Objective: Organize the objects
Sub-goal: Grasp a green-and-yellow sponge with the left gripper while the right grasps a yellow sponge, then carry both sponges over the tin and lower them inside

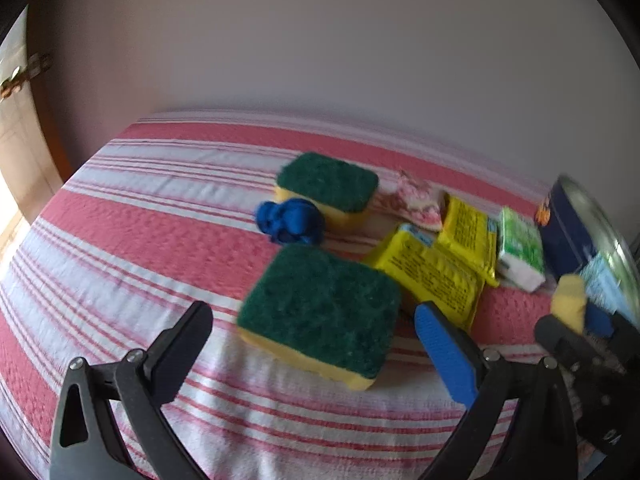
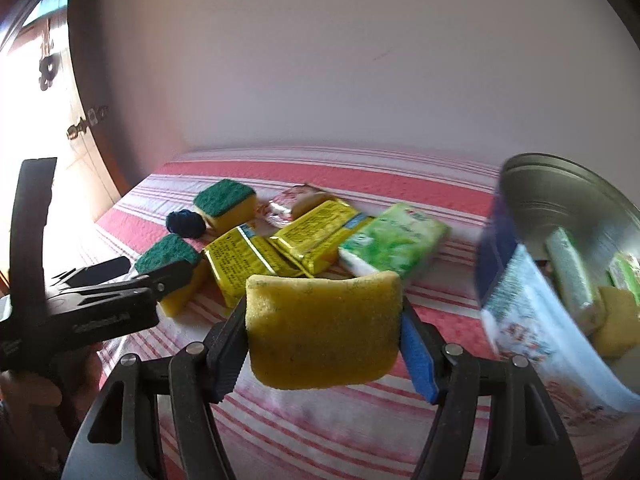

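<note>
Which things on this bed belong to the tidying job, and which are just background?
Job:
held sponge in right tool
near sponge before open left tool
far sponge
blue ball
yellow packs
green pack
tin

Background:
striped cover
wall
door

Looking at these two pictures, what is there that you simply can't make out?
- Print on the yellow packets: blurred in both views.
- Tin's contents, right wrist view: blurred, cut off by the edge.
- Held sponge's green side: faces away.
- Pink wrapper, left wrist view: too blurred to identify.
</note>
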The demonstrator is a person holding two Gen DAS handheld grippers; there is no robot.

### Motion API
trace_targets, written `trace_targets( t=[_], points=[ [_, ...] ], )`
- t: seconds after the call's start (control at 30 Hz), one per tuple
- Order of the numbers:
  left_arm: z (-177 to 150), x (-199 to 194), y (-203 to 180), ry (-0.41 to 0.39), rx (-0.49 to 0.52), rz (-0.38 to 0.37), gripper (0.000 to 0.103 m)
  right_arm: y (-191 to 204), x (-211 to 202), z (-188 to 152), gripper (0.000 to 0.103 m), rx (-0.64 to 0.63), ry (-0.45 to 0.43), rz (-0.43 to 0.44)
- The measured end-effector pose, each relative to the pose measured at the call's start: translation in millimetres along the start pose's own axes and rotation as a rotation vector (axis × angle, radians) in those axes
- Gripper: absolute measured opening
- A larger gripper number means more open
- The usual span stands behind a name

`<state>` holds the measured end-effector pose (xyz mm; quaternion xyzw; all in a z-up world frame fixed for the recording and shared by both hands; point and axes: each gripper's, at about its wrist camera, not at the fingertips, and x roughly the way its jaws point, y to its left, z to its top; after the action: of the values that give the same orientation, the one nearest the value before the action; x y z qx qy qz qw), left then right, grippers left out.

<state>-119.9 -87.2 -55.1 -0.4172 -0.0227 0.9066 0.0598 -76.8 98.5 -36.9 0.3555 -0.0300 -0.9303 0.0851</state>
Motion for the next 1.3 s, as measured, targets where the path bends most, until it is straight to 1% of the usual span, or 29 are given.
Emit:
trace_targets(
  t=[0.07,0.13,0.23,0.3,0.33,0.37,0.5,0.57,0.67,0.8,0.9,1.0,1.03,1.1,1.2,1.3],
  points=[
    [1.1,8.0,-4.7,0.037,0.018,0.009,0.102,-4.1,0.0,0.1,0.07,0.016,0.005,0.002],
    [2.8,17.0,-2.9,0.075,0.001,0.029,0.1,-7.4,1.4,1.5,0.07,0.037,0.015,0.014],
    [3.8,17.4,-1.4,0.068,-0.014,0.037,0.098,-10.3,1.7,2.4,0.07,0.064,0.02,0.038],
    [3.3,16.0,-0.9,0.061,-0.021,0.056,0.092,-10.2,0.3,2.5,0.07,0.061,0.014,0.035],
    [3.2,15.0,-0.4,0.055,-0.025,0.055,0.084,-10.1,-0.8,2.3,0.07,0.058,0.01,0.03],
    [3.2,13.8,0.0,0.046,-0.03,0.048,0.073,-10.0,-2.3,1.8,0.07,0.056,0.005,0.026],
    [3.3,4.8,10.4,0.024,-0.068,0.018,0.071,-10.3,-2.8,1.3,0.07,0.053,-0.006,0.027],
    [3.9,1.6,14.9,0.009,-0.095,0.029,0.071,-10.2,-4.2,1.4,0.07,0.05,-0.019,0.025],
    [-0.7,-16.1,17.8,-0.071,-0.139,0.057,0.071,-8.7,-9.8,2.9,0.07,0.036,-0.063,0.009],
    [-8.4,-47.4,14.3,-0.234,-0.154,0.099,0.071,-6.3,-21.1,5.7,0.07,0.017,-0.131,-0.011],
    [-13.6,-62.7,5.7,-0.318,-0.144,0.126,0.071,-4.3,-30.6,7.2,0.07,0.005,-0.181,-0.028],
    [-19.0,-72.7,-5.2,-0.379,-0.132,0.116,0.071,-3.4,-41.8,9.3,0.07,-0.01,-0.233,-0.042],
    [-20.8,-75.5,-10.7,-0.395,-0.132,0.105,0.072,-3.8,-44.6,10.2,0.07,-0.011,-0.245,-0.042],
    [-20.3,-79.3,-19.1,-0.396,-0.123,0.08,0.071,-6.0,-50.6,11.9,0.07,-0.009,-0.27,-0.033],
    [-21.5,-85.3,-41.2,-0.395,-0.096,0.046,0.072,-14.0,-59.0,13.4,0.07,0.001,-0.3,-0.023],
    [-18.9,-91.5,-71.2,-0.409,-0.048,0.016,0.072,-25.7,-67.3,14.0,0.07,0.013,-0.326,-0.027]
  ],
)
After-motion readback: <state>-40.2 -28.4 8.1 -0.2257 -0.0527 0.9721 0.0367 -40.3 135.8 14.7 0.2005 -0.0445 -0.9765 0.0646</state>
